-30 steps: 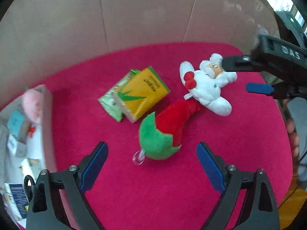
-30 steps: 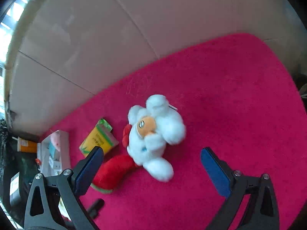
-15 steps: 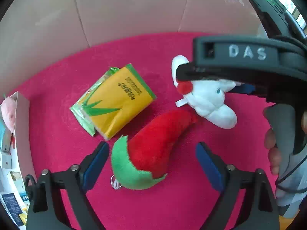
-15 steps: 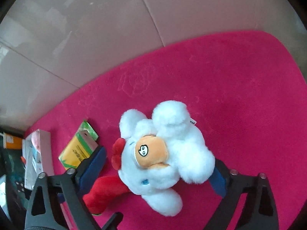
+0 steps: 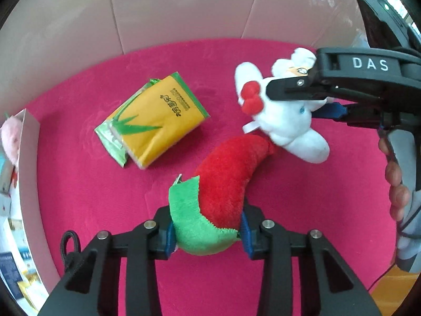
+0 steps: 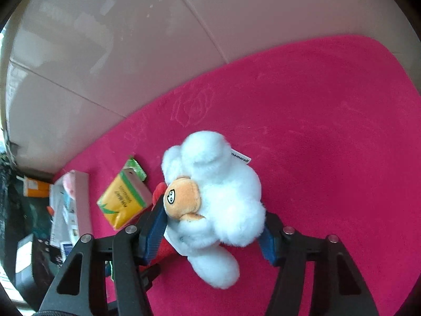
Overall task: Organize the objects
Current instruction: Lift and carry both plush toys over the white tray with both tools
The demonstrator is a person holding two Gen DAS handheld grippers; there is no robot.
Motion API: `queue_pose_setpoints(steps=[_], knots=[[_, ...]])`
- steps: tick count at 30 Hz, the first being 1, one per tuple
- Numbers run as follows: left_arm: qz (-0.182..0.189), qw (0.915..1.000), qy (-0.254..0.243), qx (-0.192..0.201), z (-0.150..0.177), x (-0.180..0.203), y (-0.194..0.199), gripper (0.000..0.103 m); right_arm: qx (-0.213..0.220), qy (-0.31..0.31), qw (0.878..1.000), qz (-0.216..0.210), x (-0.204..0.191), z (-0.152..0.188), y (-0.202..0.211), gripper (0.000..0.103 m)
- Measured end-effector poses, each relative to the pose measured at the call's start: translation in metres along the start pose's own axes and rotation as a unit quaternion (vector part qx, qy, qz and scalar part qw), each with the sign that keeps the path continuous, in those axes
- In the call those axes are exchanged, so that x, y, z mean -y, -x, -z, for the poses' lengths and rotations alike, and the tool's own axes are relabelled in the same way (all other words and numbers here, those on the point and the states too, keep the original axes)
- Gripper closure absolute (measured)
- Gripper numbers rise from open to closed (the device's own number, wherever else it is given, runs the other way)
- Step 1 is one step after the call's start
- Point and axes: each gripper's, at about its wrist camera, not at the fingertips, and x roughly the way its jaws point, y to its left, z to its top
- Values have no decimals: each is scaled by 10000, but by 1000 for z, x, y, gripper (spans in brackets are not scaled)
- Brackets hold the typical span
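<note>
Left tool (image 5: 208, 233) closing, pads pressing green end of red-green plush (image 5: 221, 184), at 6 o'clock on red mat (image 5: 79, 184). Right tool (image 6: 213, 230) closing around white plush (image 6: 226, 200), pads touching its sides. Yellow tissue pack (image 5: 155, 121) at 10 o'clock. White box (image 5: 29, 158) at 9 o'clock holds pink plush (image 5: 10, 137), small packets.

A red plush chili (image 5: 226, 173) with a green felt cap lies curved on the magenta mat (image 5: 79, 200), cap end nearest the left wrist camera. Its red tip touches a white plush toy (image 5: 284, 121) with a red bow, an orange face and a sewn tag. Just left of the chili lies a yellow tissue pack (image 5: 155, 123) printed with green leaves, flat and skewed.
</note>
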Motion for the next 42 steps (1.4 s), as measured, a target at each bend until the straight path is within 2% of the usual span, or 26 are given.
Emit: queue_pose_setpoints(steps=[7, 11, 14, 17, 22, 25, 28, 32, 38, 42], knots=[[79, 9993, 13, 360, -3, 11, 40, 66, 331, -90, 9994, -57, -4, 14, 47, 38], [-203, 9987, 40, 465, -1, 23, 65, 66, 454, 44, 9990, 14, -11, 18, 66, 38], [-409, 9976, 51, 549, 9, 31, 85, 66, 691, 343, 9967, 270, -22, 28, 86, 38], [-612, 9956, -4, 709, 23, 32, 103, 66, 1103, 715, 9896, 581, -34, 39, 117, 38], [-545, 9935, 161, 990, 18, 28, 130, 66, 1647, 1193, 9736, 1033, -59, 55, 161, 37], [-524, 9918, 124, 1159, 16, 27, 143, 66, 2024, 1415, 9621, 1156, -81, 69, 180, 37], [-509, 9898, 51, 1328, 19, 25, 157, 66, 2137, 1600, 9564, 1188, -98, 79, 189, 37], [-541, 9875, 15, 1481, 26, 26, 172, 66, 2105, 1657, 9579, 1034, -105, 90, 198, 37], [-553, 9839, -124, 1694, 33, 30, 189, 66, 2484, 1715, 9468, 1111, -120, 114, 217, 37], [-533, 9824, -140, 1786, 38, 33, 202, 66, 2592, 1666, 9446, 1133, -119, 124, 230, 37]])
